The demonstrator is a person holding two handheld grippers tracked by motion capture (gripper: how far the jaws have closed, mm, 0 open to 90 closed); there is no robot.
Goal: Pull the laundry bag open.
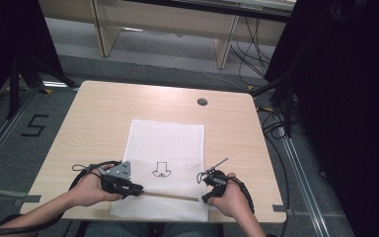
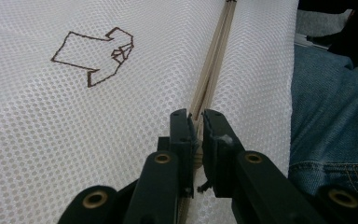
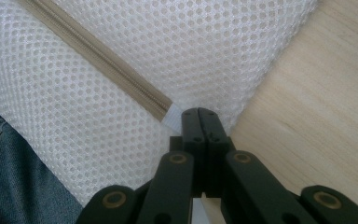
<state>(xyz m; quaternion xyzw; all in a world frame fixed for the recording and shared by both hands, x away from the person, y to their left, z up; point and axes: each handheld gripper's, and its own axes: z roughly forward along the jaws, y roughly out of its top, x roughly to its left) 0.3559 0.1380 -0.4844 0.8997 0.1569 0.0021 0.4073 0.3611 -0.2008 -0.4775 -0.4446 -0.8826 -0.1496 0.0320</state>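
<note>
A white mesh bag (image 1: 165, 143) lies flat on the wooden table (image 1: 94, 113), with a small dark outline drawing (image 1: 161, 169) on it. A tan zipper (image 1: 170, 196) runs across the bag near its front edge. My left gripper (image 1: 137, 189) is at the zipper's left end. In the left gripper view its jaws (image 2: 199, 114) are closed on the zipper (image 2: 214, 60), which runs away over the mesh (image 2: 51, 121). My right gripper (image 1: 205, 199) is at the zipper's right end. Its jaws (image 3: 199, 111) are pressed together on the mesh (image 3: 191, 42), just past the zipper's (image 3: 107, 65) white end tab.
The person's blue jeans (image 2: 331, 126) show past the bag's near edge. Bare wood (image 3: 317, 116) lies to the right of the bag. A round cable hole (image 1: 202, 101) sits at the table's far side. Cables and dark stands surround the table on the floor.
</note>
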